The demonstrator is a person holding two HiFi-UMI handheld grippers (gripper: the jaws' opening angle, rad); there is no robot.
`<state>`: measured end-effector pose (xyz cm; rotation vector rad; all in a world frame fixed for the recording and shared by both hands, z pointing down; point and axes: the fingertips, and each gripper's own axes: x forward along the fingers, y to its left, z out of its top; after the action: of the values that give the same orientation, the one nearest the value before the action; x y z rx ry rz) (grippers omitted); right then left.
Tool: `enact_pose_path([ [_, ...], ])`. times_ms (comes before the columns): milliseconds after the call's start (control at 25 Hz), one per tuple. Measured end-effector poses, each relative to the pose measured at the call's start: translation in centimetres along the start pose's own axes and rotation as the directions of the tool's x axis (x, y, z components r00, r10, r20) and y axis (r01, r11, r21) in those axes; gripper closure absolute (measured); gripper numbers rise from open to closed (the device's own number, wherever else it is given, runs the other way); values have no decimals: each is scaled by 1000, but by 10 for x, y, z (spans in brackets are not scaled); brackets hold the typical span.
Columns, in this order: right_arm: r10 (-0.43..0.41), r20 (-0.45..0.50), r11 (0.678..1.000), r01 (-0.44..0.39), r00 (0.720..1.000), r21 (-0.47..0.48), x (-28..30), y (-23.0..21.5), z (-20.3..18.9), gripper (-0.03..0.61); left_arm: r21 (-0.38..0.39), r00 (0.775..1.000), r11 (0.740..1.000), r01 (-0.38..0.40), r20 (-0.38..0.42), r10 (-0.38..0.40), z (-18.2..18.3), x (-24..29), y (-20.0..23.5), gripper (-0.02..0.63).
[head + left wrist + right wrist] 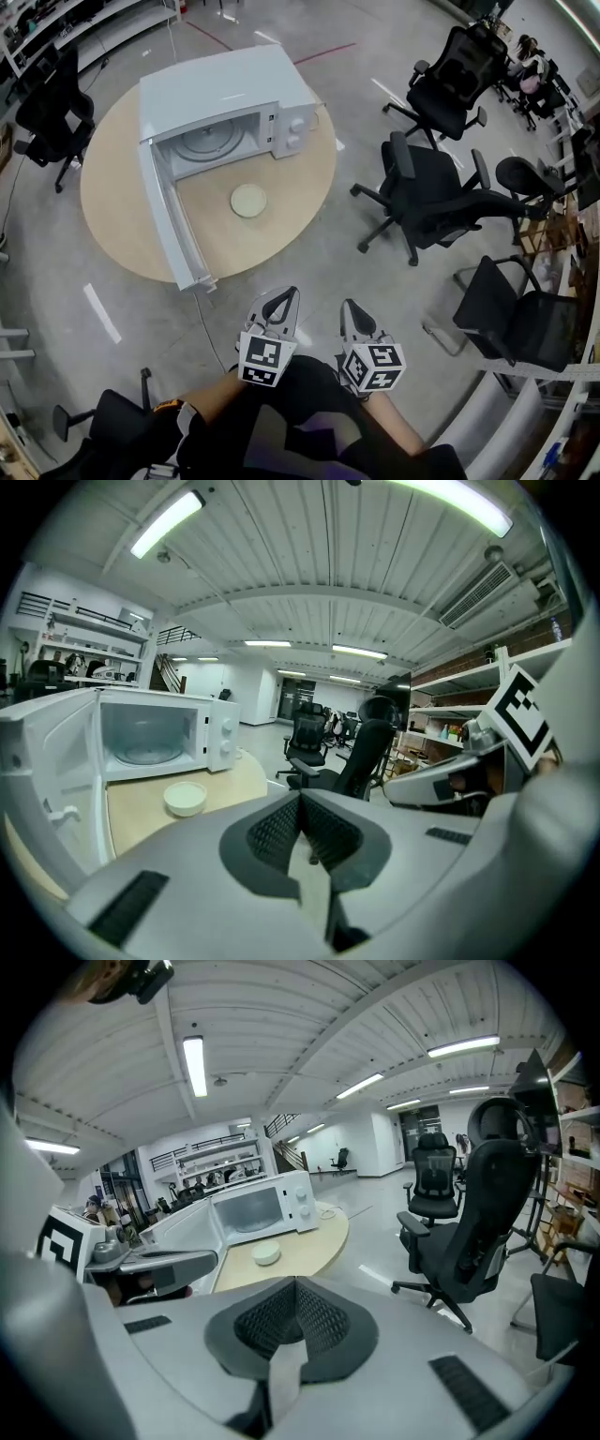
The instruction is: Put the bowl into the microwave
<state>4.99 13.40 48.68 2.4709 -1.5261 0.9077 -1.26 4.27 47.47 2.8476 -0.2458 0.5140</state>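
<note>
Microwave: stands on the round wooden table. Its door is swung fully open. Inside the cavity lies what appears to be a glass turntable; the view is too coarse to confirm.

Bowl: sits upright on the table, just in front of the microwave's open cavity and beside the open door, touching neither.

Left gripper: held well short of the microwave, off the table and over the floor, next to the person's body. Jaws are pressed together with nothing between them.

Right gripper: beside the left gripper, equally far from the microwave. Jaws are together and hold nothing.

Black office chairs: grouped to the control-panel side of the microwave, on the grey floor and clear of the table.
</note>
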Motion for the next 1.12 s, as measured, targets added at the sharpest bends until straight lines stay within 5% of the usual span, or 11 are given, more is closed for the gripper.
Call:
enact_pose_path([
  [640,162,-8,978,-162,987,-134,89,60,61,563,-57,985,989,-134,100,140,36,2,93,568],
  [1120,366,-90,903,-377,926,-207,184,62,108,562,-128,929,930,-343,101,357,61,44,151,568],
])
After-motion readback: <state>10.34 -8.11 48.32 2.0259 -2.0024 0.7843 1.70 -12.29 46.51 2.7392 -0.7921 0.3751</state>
